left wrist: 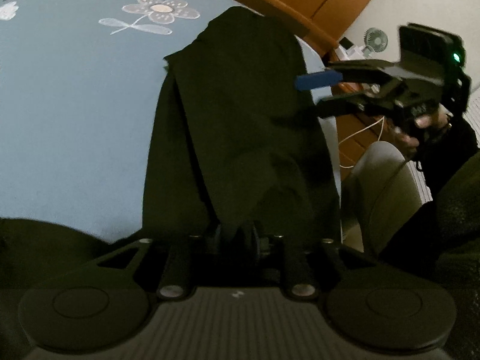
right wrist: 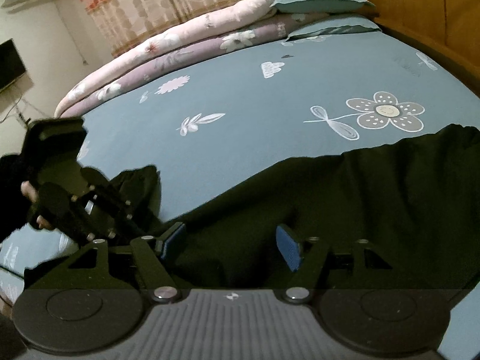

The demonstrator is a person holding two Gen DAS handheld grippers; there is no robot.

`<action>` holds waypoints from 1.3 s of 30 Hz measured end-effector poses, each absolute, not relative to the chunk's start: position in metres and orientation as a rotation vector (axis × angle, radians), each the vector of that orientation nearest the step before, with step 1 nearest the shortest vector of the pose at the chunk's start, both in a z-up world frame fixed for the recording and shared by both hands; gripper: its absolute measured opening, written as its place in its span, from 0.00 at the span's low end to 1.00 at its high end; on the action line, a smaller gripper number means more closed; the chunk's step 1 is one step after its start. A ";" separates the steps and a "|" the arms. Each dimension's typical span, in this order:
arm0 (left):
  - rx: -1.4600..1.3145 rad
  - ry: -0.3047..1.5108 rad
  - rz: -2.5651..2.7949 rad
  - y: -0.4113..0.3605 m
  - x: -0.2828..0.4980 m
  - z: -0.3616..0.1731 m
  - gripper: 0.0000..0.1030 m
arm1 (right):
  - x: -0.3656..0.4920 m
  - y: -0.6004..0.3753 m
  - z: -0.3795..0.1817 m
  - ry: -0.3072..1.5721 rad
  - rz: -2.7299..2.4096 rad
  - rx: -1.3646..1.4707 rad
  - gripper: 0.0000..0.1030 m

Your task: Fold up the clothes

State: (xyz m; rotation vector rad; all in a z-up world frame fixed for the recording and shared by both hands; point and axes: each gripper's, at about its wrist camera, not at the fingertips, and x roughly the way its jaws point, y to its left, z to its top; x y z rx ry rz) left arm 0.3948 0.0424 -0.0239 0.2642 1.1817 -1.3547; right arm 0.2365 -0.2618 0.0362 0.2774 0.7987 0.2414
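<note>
Black garment [left wrist: 240, 126] stretched along near edge of blue flowered bedsheet [left wrist: 75, 105]. Left gripper [left wrist: 235, 235] pinched on bunched fabric at one end (fingers nearly buried in cloth). Right gripper [right wrist: 231, 244] spread wide above garment, blue pads [right wrist: 287, 247] clear, nothing between. Folded quilts [right wrist: 180, 48] at far side.

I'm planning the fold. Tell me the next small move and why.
Probably bring the right hand-held gripper down and close it on the black garment. Its jaws stand open above the cloth with nothing between the pads, while the left hand-held gripper already pinches one end over the bed sheet.
</note>
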 end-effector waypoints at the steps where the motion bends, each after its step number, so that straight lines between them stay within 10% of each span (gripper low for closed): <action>1: 0.260 1.179 -1.358 0.042 0.395 -0.023 0.21 | 0.241 -0.262 0.036 0.795 0.237 0.279 0.69; 26: 0.222 1.003 -1.218 0.086 0.415 -0.001 0.45 | 0.333 -0.228 -0.027 1.116 0.502 0.225 0.69; 39: 0.592 0.695 -1.192 -0.084 0.449 -0.046 0.35 | 0.309 -0.241 -0.029 1.098 0.445 0.265 0.70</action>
